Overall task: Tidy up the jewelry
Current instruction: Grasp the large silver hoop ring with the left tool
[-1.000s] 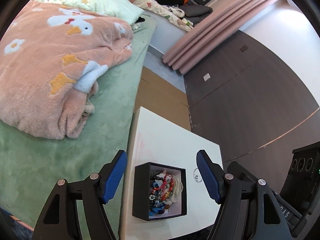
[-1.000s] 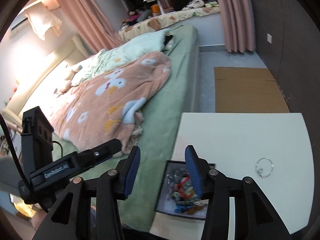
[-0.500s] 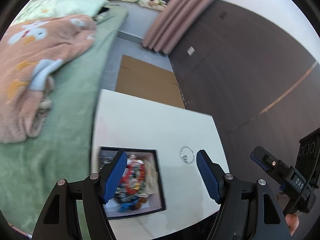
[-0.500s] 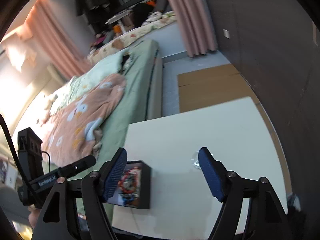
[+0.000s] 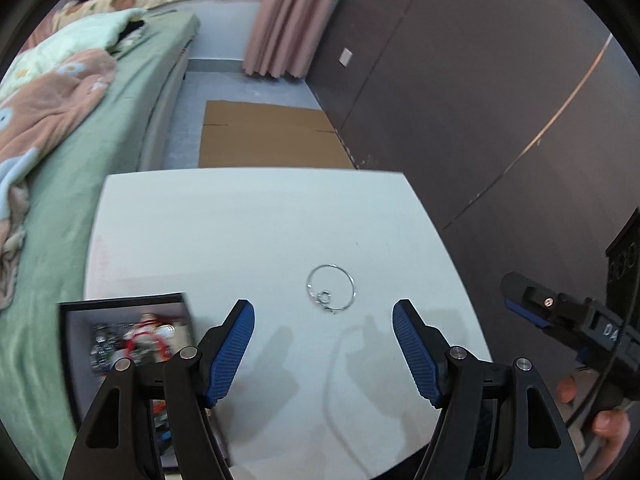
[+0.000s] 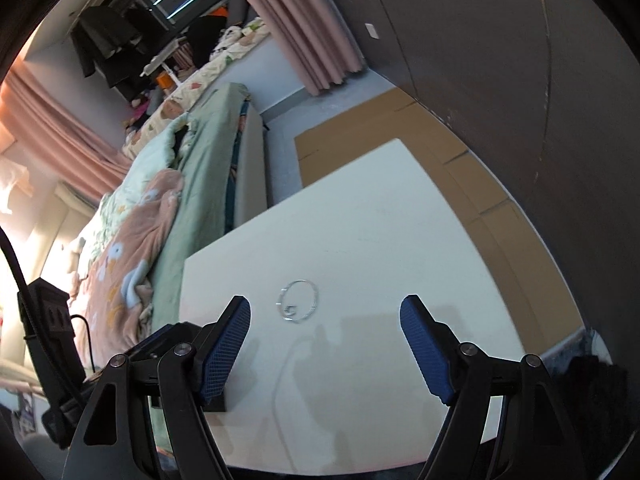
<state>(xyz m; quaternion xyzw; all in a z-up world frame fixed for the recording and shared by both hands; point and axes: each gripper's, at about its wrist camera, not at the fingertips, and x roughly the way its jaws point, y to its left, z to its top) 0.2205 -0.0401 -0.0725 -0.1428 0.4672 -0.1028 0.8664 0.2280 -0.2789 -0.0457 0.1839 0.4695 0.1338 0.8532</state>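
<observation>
silver hoop flat on the white counter, clasp nearest both downward-tilted grippers — left gripper and right gripper jaws wide, empty

Shiny metal ring – matt white table

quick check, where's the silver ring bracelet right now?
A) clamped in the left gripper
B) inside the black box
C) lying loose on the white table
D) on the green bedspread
C: the silver ring bracelet lies flat on the bare white table, ahead of the open left gripper and touching neither finger; the black box sits apart from it at the table's bed-side edge.
</observation>
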